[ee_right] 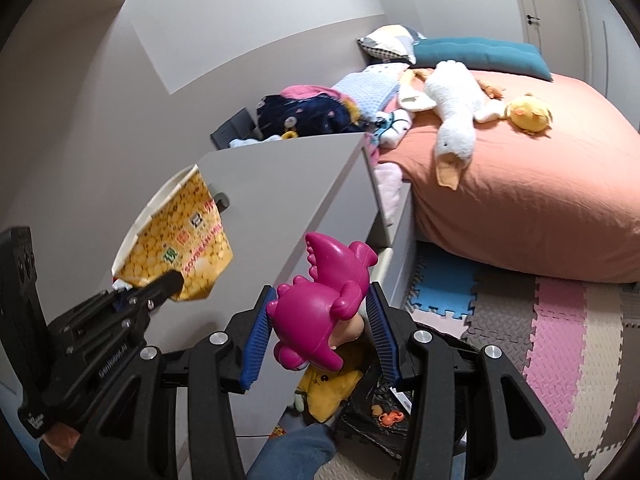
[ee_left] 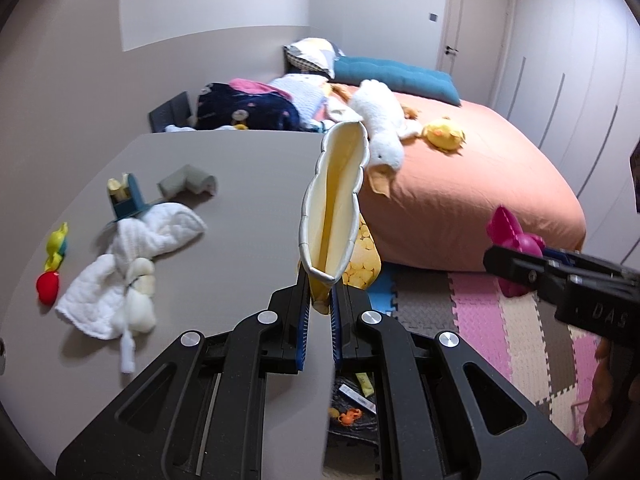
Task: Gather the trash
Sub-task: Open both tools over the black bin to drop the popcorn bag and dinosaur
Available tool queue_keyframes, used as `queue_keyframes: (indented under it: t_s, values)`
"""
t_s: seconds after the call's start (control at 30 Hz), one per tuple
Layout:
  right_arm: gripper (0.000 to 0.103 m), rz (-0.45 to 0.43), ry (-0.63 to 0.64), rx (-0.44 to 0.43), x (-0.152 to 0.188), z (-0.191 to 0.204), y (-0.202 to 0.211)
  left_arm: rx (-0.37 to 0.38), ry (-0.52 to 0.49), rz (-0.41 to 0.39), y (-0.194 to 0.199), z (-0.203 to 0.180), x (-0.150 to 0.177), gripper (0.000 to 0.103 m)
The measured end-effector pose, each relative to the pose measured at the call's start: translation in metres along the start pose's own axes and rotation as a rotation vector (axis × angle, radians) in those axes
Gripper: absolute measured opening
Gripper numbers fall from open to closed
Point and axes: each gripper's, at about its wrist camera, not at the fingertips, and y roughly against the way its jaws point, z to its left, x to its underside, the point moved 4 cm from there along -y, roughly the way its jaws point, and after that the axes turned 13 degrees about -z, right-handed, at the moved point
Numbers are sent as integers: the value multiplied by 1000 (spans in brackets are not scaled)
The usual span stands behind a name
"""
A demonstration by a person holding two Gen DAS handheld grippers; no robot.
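I hold two things at this moment. The left tongs [ee_left: 320, 300] are clamped on the bottom edge of a flattened paper cup [ee_left: 332, 204] with a yellow corn print; in the left wrist view it stands up in the middle of the frame, its open mouth toward the bed. The right tongs [ee_right: 320, 320] are closed on a magenta plastic toy [ee_right: 320, 304], which fills the lower middle of the right wrist view.

Under both tongs, at the bottom of each frame, I see a black trash bag [ee_right: 368, 408] on the floor with small wrappers already inside. So I judge the step in hand is the drop: both items are carried over the bag. The next move, I think, calls for lowering each tongs above the opening and releasing, the cup first because it is light and can fall beside the bag.

On the grey bench [ee_left: 248, 184], in the left part of the left view, lie a white cloth [ee_left: 132, 256], a blue holder [ee_left: 128, 200], a grey corner piece [ee_left: 188, 184] and small coloured toys [ee_left: 54, 260]. The room is a bedroom: a bed [ee_left: 480, 200] with an orange sheet carries a white plush goose [ee_left: 380, 128] and a yellow plush chick [ee_left: 444, 132]. Foam puzzle mats [ee_right: 560, 340] cover the floor, and a door [ee_left: 476, 20] is at upper right.
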Motion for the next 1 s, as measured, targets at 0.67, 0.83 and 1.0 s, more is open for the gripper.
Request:
queue_keyframes:
  t_s: [0.67,0.83,1.0]
  values:
    - [77,-81,-78,158,-11,-51,27,93,-147,49,1,-46,20,86]
    - [77,-69,-68,150,-10,-42,21,70,-142,47,2,-37,19,86]
    - [77,-53,-49,133,-8,-31,12,42,-123,48,4,-23,20,86]
